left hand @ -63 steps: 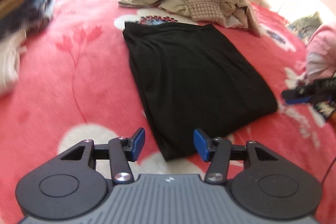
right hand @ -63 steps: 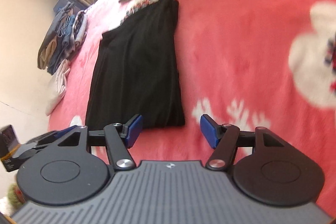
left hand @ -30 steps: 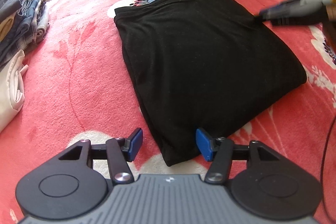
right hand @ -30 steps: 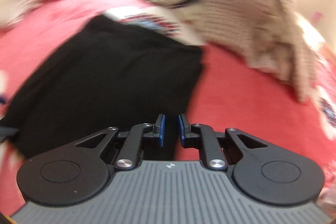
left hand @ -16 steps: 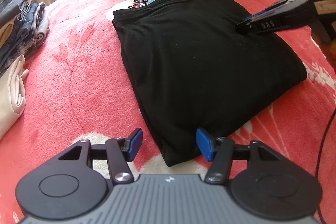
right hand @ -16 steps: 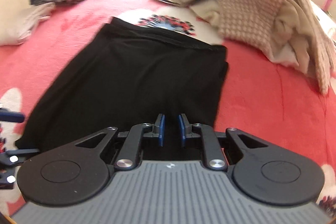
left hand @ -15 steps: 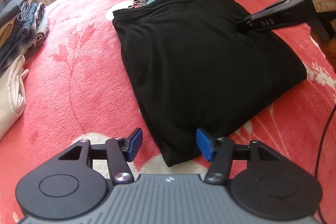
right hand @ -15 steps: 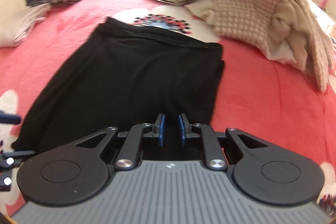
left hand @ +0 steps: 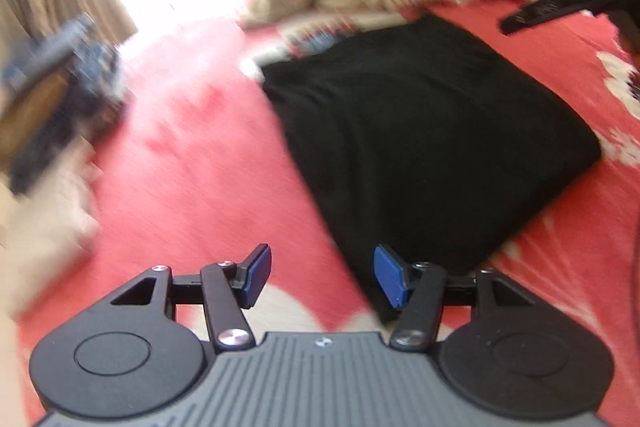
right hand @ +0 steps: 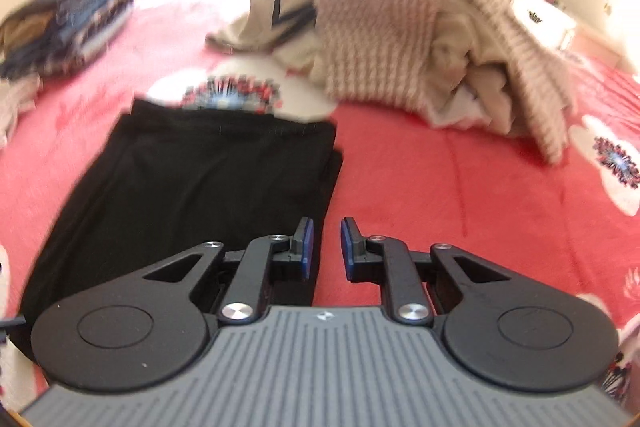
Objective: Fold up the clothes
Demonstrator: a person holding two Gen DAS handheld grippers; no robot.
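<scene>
While the red floral bed cover (right hand: 460,187) carries everything, the work looks partly done: a heap of unfolded beige and knitted clothes (right hand: 400,39) waits toward the far edge, a stack of folded garments (right hand: 72,23) sits by the far left corner, and the black garment (left hand: 420,131) lies flat mid-bed, folded into a neat rectangle. The left hand-held gripper (left hand: 322,277) is opening wide, the garment's near corner just beside its right pad, unpinched. The right hand-held gripper (right hand: 326,247) is narrow and grips nothing.
</scene>
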